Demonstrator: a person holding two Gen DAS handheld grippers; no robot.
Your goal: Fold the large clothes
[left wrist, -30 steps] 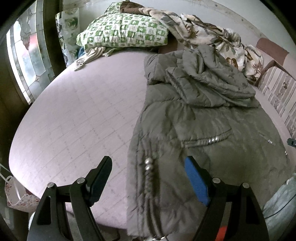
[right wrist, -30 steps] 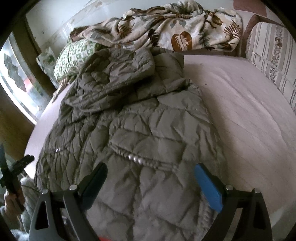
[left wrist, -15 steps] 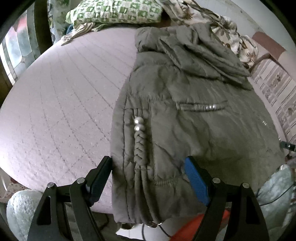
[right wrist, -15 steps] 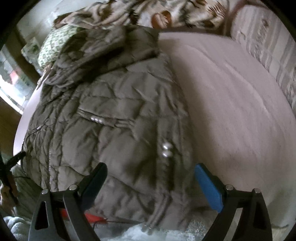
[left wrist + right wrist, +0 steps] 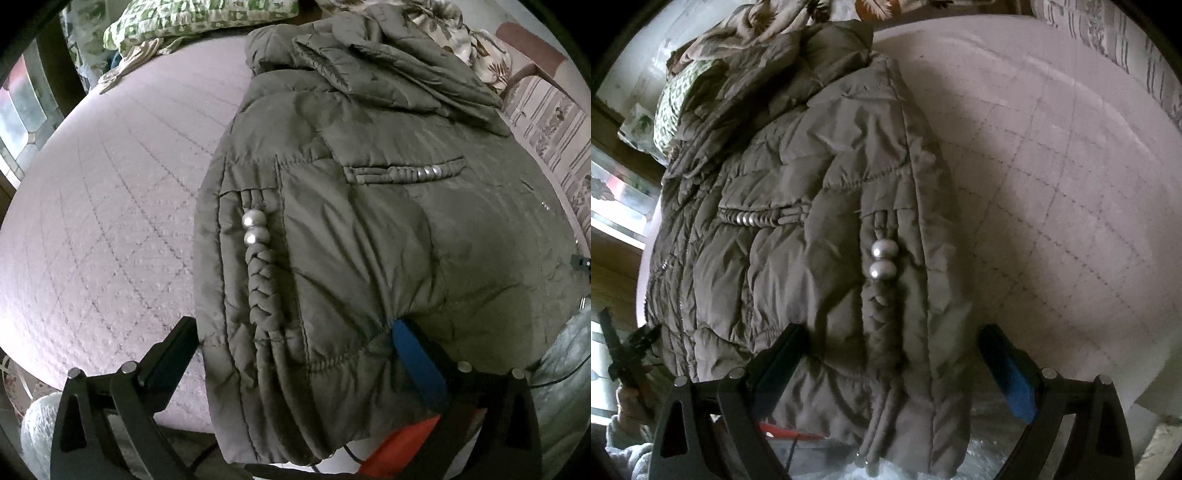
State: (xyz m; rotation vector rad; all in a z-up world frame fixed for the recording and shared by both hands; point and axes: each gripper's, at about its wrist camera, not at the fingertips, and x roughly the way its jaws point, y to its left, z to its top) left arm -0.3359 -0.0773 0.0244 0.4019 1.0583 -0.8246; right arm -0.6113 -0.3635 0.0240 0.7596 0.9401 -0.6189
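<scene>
The olive puffer jacket (image 5: 369, 229) sprawls down the bed (image 5: 110, 206), hem drooping over the near edge — bulky, soft, slick. Left gripper (image 5: 295, 354) and right gripper (image 5: 890, 354) gape wide, straddling hem corners — pinch the seams.

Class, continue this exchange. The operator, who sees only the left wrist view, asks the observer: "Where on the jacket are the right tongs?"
Observer: The right tongs straddle the jacket's hem at its right-hand side.
Operator: Open or shut?
Observer: Open. The blue finger sits past the jacket's edge, over the bed.
Operator: What lies between the fingers?
Observer: A braided cord with two beads, running down to the hem.
</scene>
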